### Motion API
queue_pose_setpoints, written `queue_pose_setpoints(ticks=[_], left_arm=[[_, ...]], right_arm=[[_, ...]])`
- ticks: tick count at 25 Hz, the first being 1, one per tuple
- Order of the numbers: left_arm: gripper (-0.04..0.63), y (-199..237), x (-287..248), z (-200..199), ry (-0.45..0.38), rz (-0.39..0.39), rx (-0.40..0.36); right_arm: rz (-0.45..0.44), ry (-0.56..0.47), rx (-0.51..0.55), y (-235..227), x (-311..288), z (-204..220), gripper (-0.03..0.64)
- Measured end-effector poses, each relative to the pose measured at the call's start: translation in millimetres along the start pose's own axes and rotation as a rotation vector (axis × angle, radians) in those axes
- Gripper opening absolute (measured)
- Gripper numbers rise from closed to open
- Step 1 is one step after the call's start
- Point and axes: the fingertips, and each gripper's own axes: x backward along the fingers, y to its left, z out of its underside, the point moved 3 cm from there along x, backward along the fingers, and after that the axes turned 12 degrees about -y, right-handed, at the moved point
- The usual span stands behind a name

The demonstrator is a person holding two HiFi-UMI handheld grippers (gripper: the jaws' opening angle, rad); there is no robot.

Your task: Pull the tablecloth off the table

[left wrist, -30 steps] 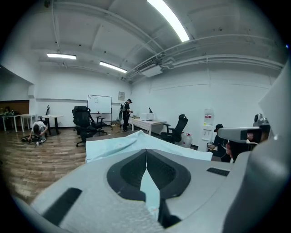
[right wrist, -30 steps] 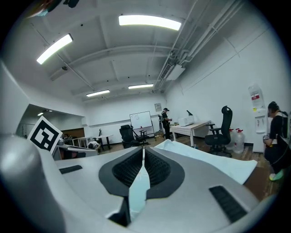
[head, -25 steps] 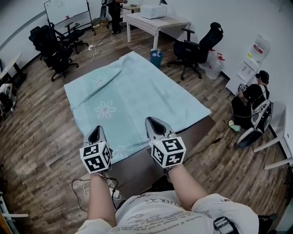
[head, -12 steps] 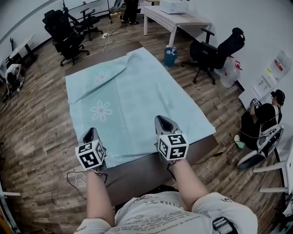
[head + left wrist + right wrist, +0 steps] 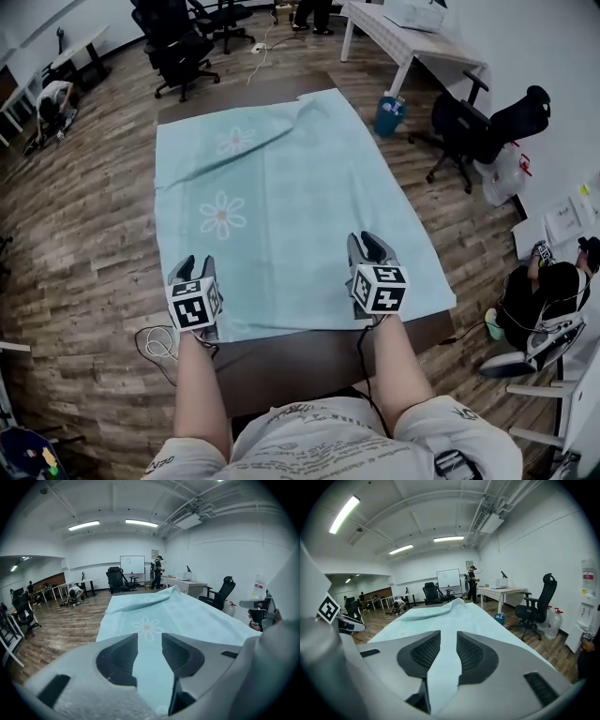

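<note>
Head view: my left tool point(image 5: 193, 264) and right tool point(image 5: 372, 242) hover at the near edge of the tablecloth point(image 5: 281, 178).
Change: both tools' jaws, shut before, are opening; nothing gripped.
Meaning: grab comes next, I judge.

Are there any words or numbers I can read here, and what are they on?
No text here is readable.
Print on the person's shirt: too blurred to read.
Whiteboard: too small to make out any writing.
Red label by the wall: blurred.

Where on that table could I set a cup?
Anywhere: the tablecloth carries nothing. Bare table shows between its near hem and the person. Only that hem is crowded: left tongs and right tongs, opening, cloth between their jaws.
</note>
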Motion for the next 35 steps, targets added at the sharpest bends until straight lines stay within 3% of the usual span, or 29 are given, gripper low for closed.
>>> queue_pose_setpoints(ticks=[2,5,7,13,22,29,35], left_arm=[[0.185,11.5,-12.3,5.4,0.01,-0.023,0.001],[0.246,30.1,-31.4,16.5,0.035,-0.06,-0.009],[0.275,43.5,-44.7,23.2,0.046,-0.086,-0.01],[0.314,87.3,-77.2,45.0,0.078,-0.157,0.018],[0.314,109.8,-124.0,85.3,0.175,-0.167,-0.004],[0.327,119.4,-132.0,92.5,0.172,-0.144,0.169],[0.325,120.5,-132.3,94.0,0.179,-0.131,0.158]], right_arm=[[-0.018,0.019,0.013,-6.3,-16.2,7.1,0.119],[-0.063,0.028,-0.015,-16.6,-39.4,17.7,0.231],[-0.057,0.052,-0.01,-29.6,-53.4,24.9,0.254],[0.002,0.139,0.051,-66.2,-93.5,52.7,0.261],[0.059,0.268,0.07,-106.0,-138.0,96.3,0.261],[0.078,0.35,0.148,-117.7,-148.4,110.5,0.258],[0.033,0.448,0.096,-118.8,-153.9,114.1,0.243]])
